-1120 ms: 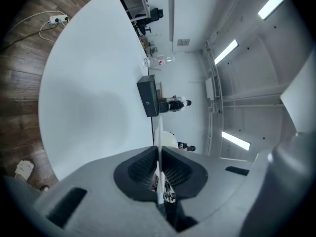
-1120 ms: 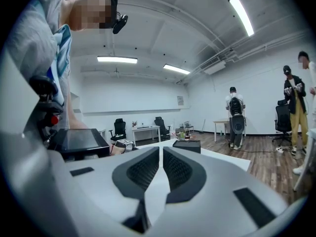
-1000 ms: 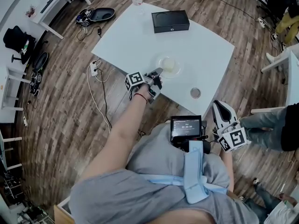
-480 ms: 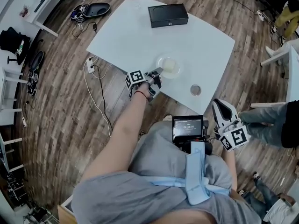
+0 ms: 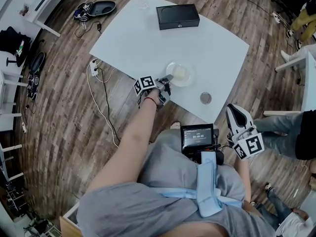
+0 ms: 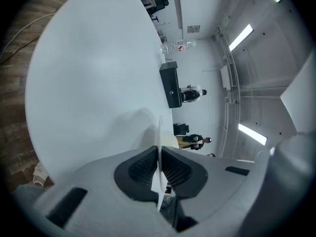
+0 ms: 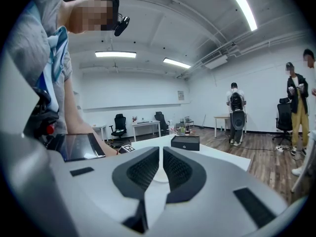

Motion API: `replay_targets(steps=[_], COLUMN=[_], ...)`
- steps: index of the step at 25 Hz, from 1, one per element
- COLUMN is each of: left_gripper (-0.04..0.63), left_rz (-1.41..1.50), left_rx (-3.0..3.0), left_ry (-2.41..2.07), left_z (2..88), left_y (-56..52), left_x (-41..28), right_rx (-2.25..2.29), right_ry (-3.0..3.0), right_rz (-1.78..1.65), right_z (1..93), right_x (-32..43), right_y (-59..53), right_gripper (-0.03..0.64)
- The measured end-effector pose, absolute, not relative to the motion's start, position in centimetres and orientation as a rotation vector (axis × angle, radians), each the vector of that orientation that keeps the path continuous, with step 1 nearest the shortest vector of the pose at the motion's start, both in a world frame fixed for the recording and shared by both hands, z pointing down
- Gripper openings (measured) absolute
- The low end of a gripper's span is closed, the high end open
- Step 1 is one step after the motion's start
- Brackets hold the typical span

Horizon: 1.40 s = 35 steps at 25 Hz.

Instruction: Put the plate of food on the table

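The left gripper [image 5: 166, 80] was clamped on the near rim of the plate [image 5: 180, 74], which reached out past its fingers [image 6: 143, 168] over the white table [image 5: 143, 38], apparently resting there. The set-down looked nearly done; next the jaws would need to part and back off without dragging it. The plate held a pale lump of food [image 5: 181, 71]. The right gripper [image 5: 237, 113] hung apart, jaws almost together on nothing

Open office/lab: desks [image 7: 143, 125], swivel chairs [image 7: 119, 122], strip lights [image 7: 115, 54].
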<state>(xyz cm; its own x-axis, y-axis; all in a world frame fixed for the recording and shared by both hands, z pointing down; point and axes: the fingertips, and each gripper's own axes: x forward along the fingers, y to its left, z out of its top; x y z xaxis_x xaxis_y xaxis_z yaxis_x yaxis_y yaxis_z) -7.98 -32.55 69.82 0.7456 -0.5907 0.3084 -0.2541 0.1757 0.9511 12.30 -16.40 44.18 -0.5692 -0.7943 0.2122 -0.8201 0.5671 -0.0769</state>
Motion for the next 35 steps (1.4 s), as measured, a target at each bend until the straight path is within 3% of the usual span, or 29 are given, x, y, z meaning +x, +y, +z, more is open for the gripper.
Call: replay_targets(steps=[23, 35], left_gripper=[0.028, 0.056], left_rz=[-0.158, 0.182], left_rx=[1.381, 1.523], left_ry=[-0.870, -1.096], left_z=[72.0, 72.3], left_y=[-32.9, -33.2], left_x=[-9.1, -9.9], right_rx=[1.361, 1.355], right_ry=[-2.651, -2.652], right_rz=[0.253, 0.232], right_z=[44.0, 43.9], right_x=[12.1, 11.9], right_y=[-16.8, -17.0], right_gripper=[0.037, 0.037])
